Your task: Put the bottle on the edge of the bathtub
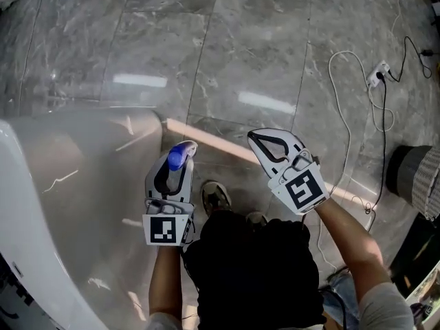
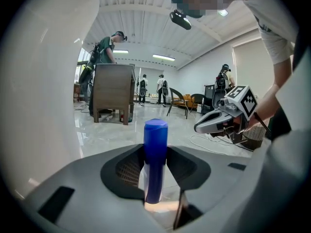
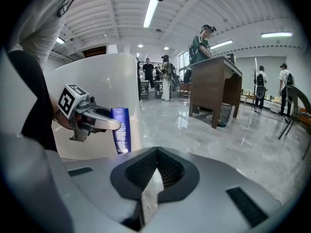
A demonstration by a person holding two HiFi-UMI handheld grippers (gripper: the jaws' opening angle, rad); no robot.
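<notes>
The left tool point(image 1: 183, 150) is clamping the blue bottle point(image 2: 155, 154), which is standing upright, long axis vertical, near the bathtub point(image 1: 55, 184). The right tool point(image 1: 258, 139) is holding its jaws together, empty.

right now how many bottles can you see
1. The blue bottle is clamped upright in the left gripper, next to the bathtub. The right gripper is shut and empty. The tub's inside isn't visible, so more could be hidden.
</notes>
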